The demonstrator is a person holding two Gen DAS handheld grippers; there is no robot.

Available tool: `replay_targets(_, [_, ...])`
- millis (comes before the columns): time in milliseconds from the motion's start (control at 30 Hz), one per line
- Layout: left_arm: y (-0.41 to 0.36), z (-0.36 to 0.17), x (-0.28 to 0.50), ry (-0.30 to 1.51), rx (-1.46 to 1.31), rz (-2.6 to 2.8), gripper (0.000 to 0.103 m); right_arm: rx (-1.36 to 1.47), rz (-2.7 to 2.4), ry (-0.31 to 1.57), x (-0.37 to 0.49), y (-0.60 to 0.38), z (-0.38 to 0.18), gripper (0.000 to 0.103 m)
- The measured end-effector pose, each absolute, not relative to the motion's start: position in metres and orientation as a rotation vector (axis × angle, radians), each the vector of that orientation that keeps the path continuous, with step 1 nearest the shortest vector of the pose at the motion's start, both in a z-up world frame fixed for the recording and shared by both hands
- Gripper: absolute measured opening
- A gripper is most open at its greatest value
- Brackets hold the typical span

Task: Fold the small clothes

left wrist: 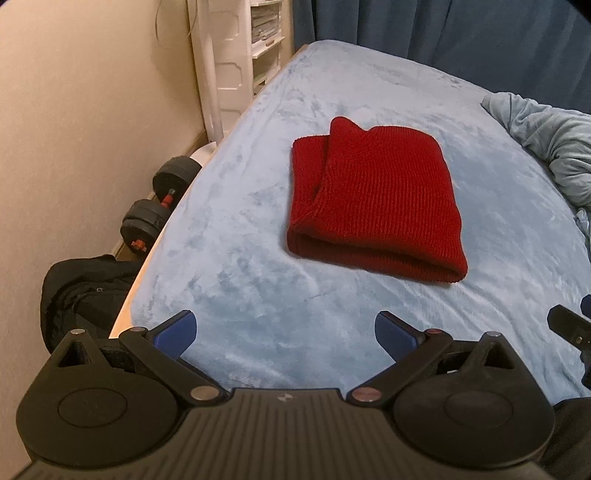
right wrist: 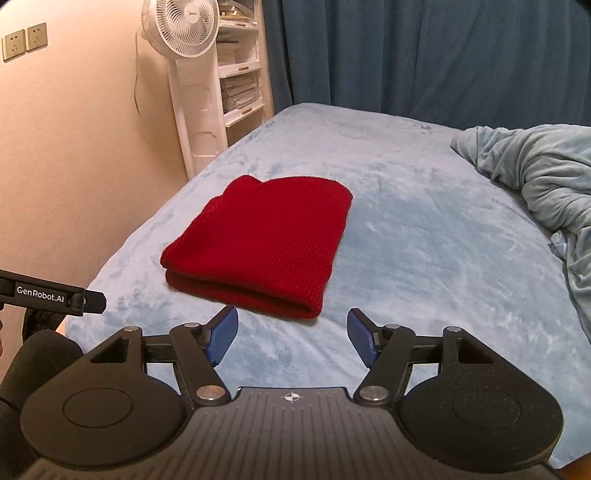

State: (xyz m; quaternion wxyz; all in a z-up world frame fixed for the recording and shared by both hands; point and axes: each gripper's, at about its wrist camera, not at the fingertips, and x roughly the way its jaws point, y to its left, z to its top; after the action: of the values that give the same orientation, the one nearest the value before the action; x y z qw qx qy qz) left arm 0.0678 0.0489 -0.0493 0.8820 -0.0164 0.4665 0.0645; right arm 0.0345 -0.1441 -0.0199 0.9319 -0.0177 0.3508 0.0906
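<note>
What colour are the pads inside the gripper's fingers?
Blue pads, clearest in the right wrist view.

Red beanie: ribbed knit cloth, matt. Bed cover: pale blue plush fleece, soft nap, faint sheen. Crumpled blanket: similar fleece. Left gripper, right gripper: matt black plastic, ridged housing, metal pivot pins, blue textured pads. Fan: glossy white plastic.

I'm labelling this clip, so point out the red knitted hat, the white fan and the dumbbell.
red knitted hat [right wrist: 266, 236]: right wrist view, middle of its top layer.
white fan [right wrist: 184, 26]: right wrist view, centre of the round grille.
dumbbell [left wrist: 147, 223]: left wrist view, nearer black weight plate.
</note>
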Motion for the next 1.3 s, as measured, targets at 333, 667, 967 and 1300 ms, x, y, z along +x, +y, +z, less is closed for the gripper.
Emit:
replay_targets(333, [0.043, -0.063, 0.093, 1.014, -0.038, 0.134, 0.103, -0.035, 0.196, 0.772, 0.064, -0.144, -0.036, 0.068])
replay_targets(667, [0.052, -0.083, 0.125, 1.035, -0.254, 0.036, 0.103, 0.08, 0.249, 0.842, 0.104, -0.163, -0.05, 0.074])
replay_targets(967, [0.095, -0.133, 0.202, 1.04, -0.75, 0.062, 0.103, 0.57, 0.212, 0.905, 0.283, -0.25, -0.049, 0.093])
replay_targets(1300, [0.137, -0.211, 0.24, 1.189, -0.96, 0.288, 0.103, 0.601, 0.104, 1.124, 0.497, -0.23, -0.143, 0.093])
